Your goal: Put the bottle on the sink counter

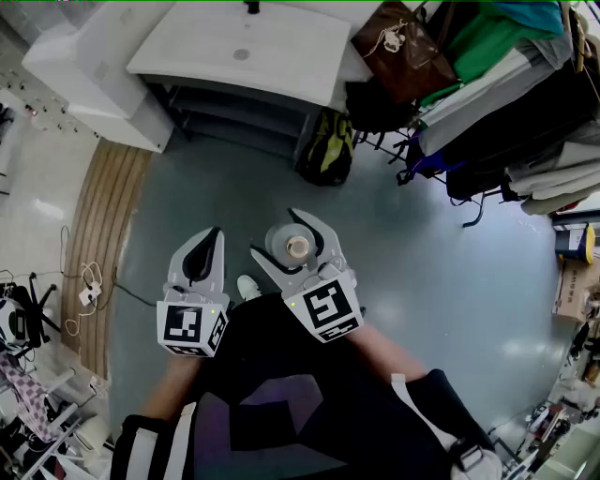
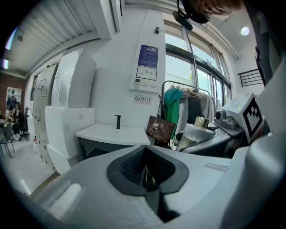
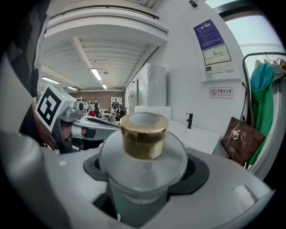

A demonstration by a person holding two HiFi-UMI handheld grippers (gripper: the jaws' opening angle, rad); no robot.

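A frosted clear bottle [image 1: 292,246] with a gold cap stands upright between the jaws of my right gripper [image 1: 273,231], which is shut on it and holds it above the grey floor. In the right gripper view the bottle [image 3: 143,156] fills the middle, with a jaw pressed on each side. My left gripper [image 1: 211,234] hangs beside it to the left, shut and empty, its dark pads [image 2: 134,165] closed together. The white sink counter [image 1: 244,47] with a black faucet [image 1: 251,7] stands ahead at the far wall. It also shows as a white counter [image 2: 111,133] in the left gripper view.
A brown bag [image 1: 403,52] hangs right of the counter, beside a clothes rack [image 1: 506,94] full of garments. A yellow-green backpack [image 1: 328,145] lies on the floor below the counter's right end. White cabinets [image 1: 94,66] stand at left, with a wooden strip [image 1: 94,225] and cables [image 1: 89,291].
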